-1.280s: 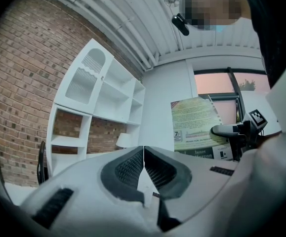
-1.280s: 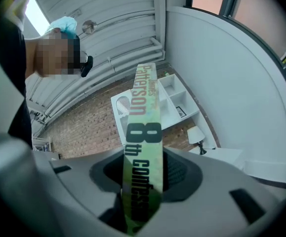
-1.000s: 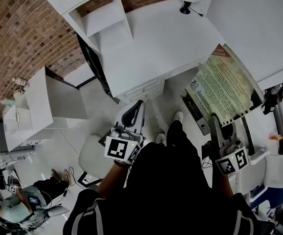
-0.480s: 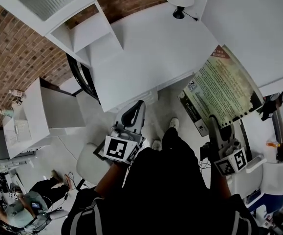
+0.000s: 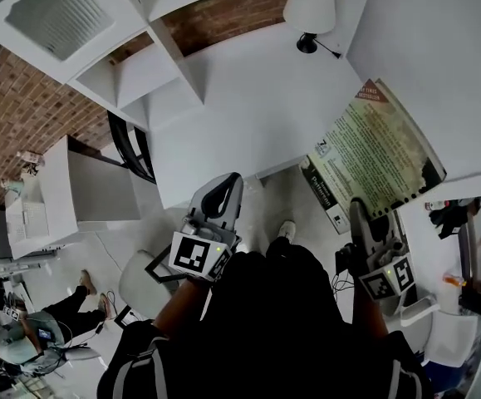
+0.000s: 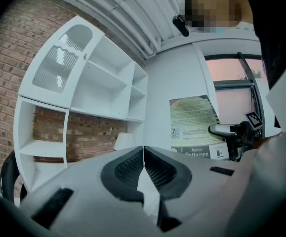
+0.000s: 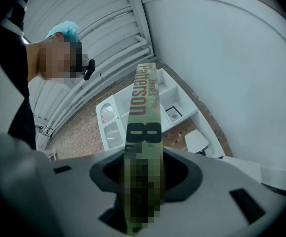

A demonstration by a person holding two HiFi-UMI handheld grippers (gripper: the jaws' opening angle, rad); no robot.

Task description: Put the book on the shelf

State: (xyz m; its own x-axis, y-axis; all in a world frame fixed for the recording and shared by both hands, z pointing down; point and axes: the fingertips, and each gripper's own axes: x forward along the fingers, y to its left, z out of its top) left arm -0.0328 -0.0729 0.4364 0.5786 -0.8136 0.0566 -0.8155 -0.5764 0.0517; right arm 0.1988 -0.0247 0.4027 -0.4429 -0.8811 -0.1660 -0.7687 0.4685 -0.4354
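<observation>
My right gripper [image 5: 359, 216] is shut on the book [image 5: 375, 156], a green-covered paperback held up flat at the right of the head view. In the right gripper view its spine [image 7: 143, 132] stands upright between the jaws [image 7: 143, 181]. The left gripper view shows the book [image 6: 194, 125] to the right, with the right gripper below it. My left gripper [image 5: 228, 191] is shut and holds nothing, its pads [image 6: 143, 169] meeting. The white shelf unit [image 5: 144, 65] with open compartments stands on the desk at the upper left, well away from the book.
A white desk [image 5: 257, 106] lies ahead with a white lamp [image 5: 309, 8] at its far end. A brick wall [image 5: 24, 115] is behind the shelf. A dark chair [image 5: 128, 152] stands left of the desk. Another person [image 5: 32, 331] sits at the lower left.
The view has shifted so the desk and shelf now sit lower and nearer. Both grippers have stayed in place relative to me, and the book is still held.
</observation>
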